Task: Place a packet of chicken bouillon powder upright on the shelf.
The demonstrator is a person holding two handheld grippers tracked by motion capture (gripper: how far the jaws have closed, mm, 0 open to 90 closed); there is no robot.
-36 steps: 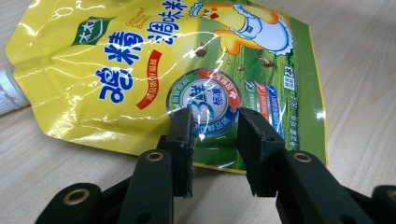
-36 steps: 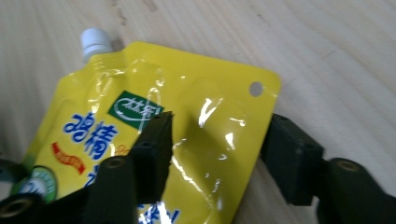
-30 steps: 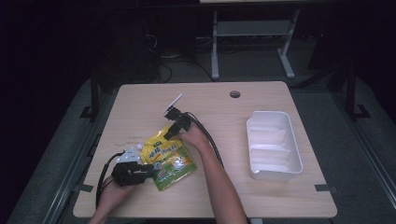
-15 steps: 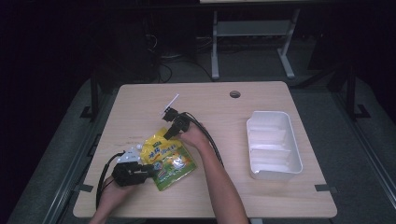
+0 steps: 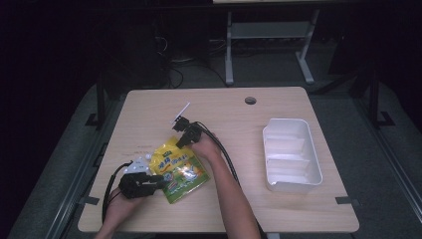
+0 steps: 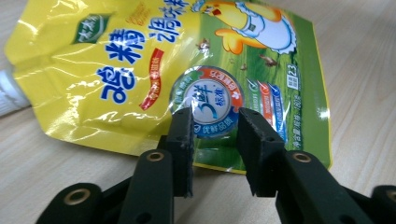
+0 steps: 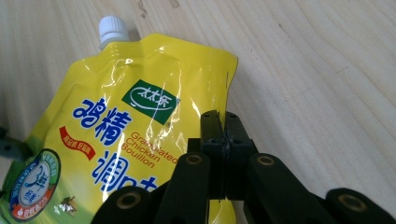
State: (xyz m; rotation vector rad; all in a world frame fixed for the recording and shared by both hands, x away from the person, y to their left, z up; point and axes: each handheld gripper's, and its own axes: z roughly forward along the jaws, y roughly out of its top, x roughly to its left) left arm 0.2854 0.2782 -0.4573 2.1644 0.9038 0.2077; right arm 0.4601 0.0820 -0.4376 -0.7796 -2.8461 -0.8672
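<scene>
your pouch (image 5: 180, 169) lies flat on the wooden table (image 5: 224, 114), at about 7 o'clock from the table's middle, near the front left corner. it is a glossy yellow stand-up bag that turns green toward its bottom edge. a white screw cap (image 7: 113, 28) sits at one top corner. below it you see a green logo patch, big blue characters, a red ribbon label and the words "granulated chicken bouillon" in orange. in the left gripper view (image 6: 187, 70) there is also a cartoon hen in a white apron and a round blue-and-white seal ringed in red and green. the film is wrinkled and throws bright glare.

your left gripper (image 5: 158, 180) lies at the pouch's 8 o'clock side in the high view. in its own view (image 6: 215, 135) its 2 jaws stand apart over the green bottom edge, with the round seal showing in the gap between them; whether they touch the film you cannot tell.

your right gripper (image 5: 183, 138) is at the pouch's 12 o'clock edge. in its own view (image 7: 223, 126) its jaws are pressed together on the yellow top edge, pinching the film near the corner away from the cap.

a white divided tray (image 5: 268, 149) sits well apart at 3 o'clock.
</scene>
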